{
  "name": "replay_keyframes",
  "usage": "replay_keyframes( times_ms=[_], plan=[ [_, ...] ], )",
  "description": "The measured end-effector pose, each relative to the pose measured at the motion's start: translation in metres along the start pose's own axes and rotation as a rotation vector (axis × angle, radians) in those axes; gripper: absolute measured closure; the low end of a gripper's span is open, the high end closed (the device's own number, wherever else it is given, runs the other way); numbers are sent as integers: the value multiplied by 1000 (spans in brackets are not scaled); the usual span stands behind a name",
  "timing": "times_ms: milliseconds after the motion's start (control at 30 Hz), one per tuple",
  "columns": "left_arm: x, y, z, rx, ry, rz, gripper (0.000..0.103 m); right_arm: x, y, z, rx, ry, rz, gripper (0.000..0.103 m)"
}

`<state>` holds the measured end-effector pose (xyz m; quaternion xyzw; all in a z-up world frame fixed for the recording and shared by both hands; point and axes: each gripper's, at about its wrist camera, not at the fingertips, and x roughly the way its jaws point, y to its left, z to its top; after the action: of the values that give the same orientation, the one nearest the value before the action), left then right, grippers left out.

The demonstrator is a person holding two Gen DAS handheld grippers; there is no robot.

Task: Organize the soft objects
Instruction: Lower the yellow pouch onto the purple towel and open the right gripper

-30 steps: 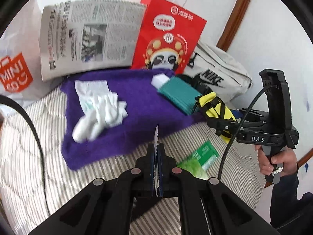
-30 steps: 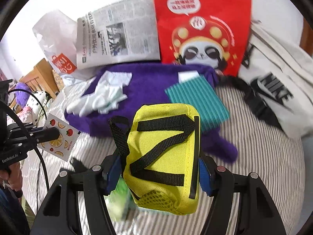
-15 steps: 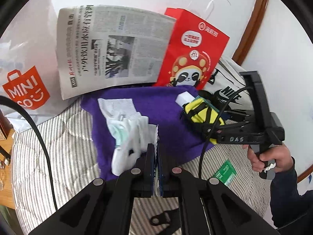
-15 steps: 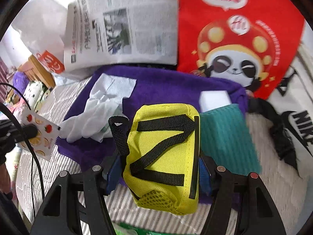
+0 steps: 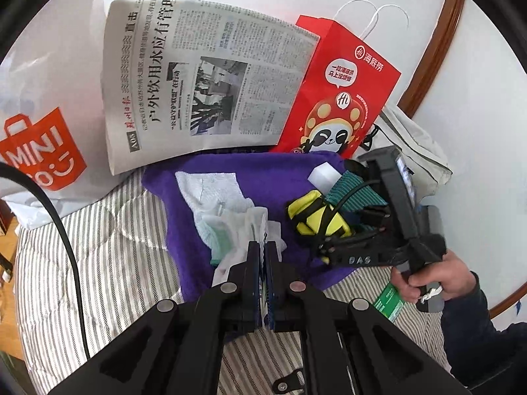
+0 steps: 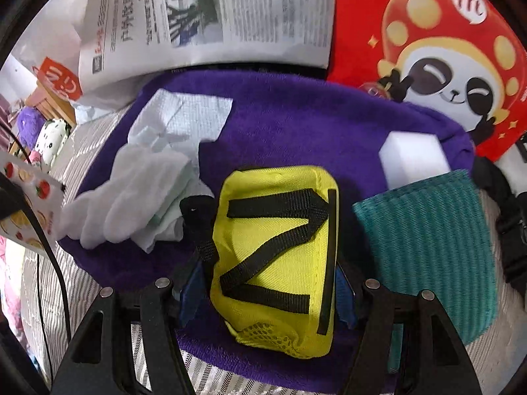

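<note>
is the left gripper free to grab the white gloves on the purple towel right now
Probably not: the left gripper is shut on a thin fruit-print packet. The white gloves lie uncovered just ahead.

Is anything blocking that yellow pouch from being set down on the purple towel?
Nothing visible does. The yellow pouch hangs over a bare patch of purple towel, between the white gloves and the green cloth.
</note>
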<state>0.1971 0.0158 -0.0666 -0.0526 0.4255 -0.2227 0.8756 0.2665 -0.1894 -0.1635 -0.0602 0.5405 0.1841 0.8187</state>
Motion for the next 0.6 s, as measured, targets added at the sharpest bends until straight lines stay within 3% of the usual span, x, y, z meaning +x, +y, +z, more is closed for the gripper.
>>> replay_keyframes(
  times_ms=[233,533,600],
  plan=[
    [11,-1,10,4,4,-7,99,-1,-4,-5,1,-12,22,32],
    [14,0,20,-10,7,3,99,-28,-7,-17,-23,-48,-11,26],
    [15,-1,22,-6,5,21,99,-37,-7,-18,-11,-62,7,20]
  ],
)
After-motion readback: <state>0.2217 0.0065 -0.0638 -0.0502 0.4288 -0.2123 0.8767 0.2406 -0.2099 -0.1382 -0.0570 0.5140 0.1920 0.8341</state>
